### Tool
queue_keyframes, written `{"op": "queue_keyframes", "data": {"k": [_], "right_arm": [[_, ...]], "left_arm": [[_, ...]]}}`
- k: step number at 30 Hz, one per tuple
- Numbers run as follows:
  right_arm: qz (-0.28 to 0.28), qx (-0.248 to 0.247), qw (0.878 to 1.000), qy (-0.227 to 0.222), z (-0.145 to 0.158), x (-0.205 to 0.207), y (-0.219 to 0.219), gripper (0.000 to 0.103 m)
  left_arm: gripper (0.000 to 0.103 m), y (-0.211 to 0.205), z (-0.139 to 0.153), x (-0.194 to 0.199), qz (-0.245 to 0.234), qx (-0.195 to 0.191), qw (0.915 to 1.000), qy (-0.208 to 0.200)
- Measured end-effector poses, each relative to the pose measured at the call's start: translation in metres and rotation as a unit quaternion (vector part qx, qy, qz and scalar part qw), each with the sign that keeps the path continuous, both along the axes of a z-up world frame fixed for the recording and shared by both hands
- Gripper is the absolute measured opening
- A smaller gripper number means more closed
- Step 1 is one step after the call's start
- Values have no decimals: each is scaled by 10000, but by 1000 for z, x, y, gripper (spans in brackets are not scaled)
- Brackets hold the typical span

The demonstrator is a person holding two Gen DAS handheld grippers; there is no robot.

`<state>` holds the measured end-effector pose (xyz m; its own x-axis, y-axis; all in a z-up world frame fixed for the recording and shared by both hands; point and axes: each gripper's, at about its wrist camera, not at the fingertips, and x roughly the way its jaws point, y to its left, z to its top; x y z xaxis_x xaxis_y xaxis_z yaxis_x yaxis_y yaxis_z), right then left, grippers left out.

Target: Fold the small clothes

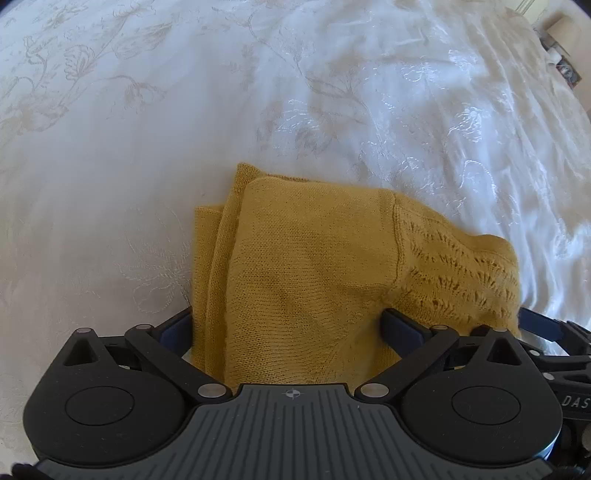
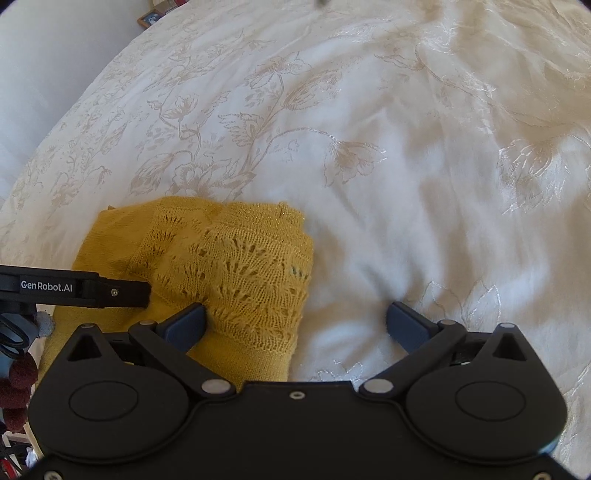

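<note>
A mustard-yellow knitted garment point(image 1: 306, 273) lies folded in layers on the white bedspread, its lace-patterned sleeve part point(image 1: 465, 273) to the right. My left gripper point(image 1: 288, 328) is open, its fingers straddling the near edge of the garment without pinching it. In the right wrist view the same garment point(image 2: 229, 273) sits low and left, lace panel uppermost. My right gripper point(image 2: 295, 325) is open too; its left finger point(image 2: 184, 325) rests against the lace edge, its right finger over bare bedspread. The left gripper's finger point(image 2: 110, 291) reaches in from the left over the garment.
The white bedspread point(image 2: 369, 147) with an embroidered floral pattern spreads wide on all sides, wrinkled toward the right. The bed's edge curves at upper left in the right wrist view, with small items point(image 2: 151, 16) beyond it. A dark red pompom thing point(image 2: 18, 384) hangs at far left.
</note>
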<state>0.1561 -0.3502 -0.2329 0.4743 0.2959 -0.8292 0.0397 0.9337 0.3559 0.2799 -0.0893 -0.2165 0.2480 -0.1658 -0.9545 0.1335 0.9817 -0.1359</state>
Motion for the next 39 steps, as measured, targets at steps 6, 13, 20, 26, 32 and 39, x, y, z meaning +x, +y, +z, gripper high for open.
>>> {"op": "queue_keyframes", "data": {"k": [6, 13, 20, 26, 32, 39], "right_arm": [[-426, -307, 9984, -203, 17, -10, -10, 102], [-982, -560, 9929, -365, 38, -33, -30, 102], [-1233, -374, 9910, -374, 56, -62, -34, 102], [-1023, -353, 9933, -402, 74, -87, -10, 102], [-698, -474, 9955, -425, 87, -109, 22, 102], [-511, -616, 9957, -476, 106, -139, 48, 102]], "left_arm": [[91, -8, 26, -17, -5, 372, 9970, -683], [90, -4, 70, -37, 191, 351, 9884, -1463], [90, 1, 103, -66, 193, 288, 9822, -1846], [90, 7, 111, -101, 129, 441, 9805, -1912], [90, 9, 118, -133, 14, 752, 9779, -1948], [90, 17, 126, -163, 98, 924, 9816, -1666]]}}
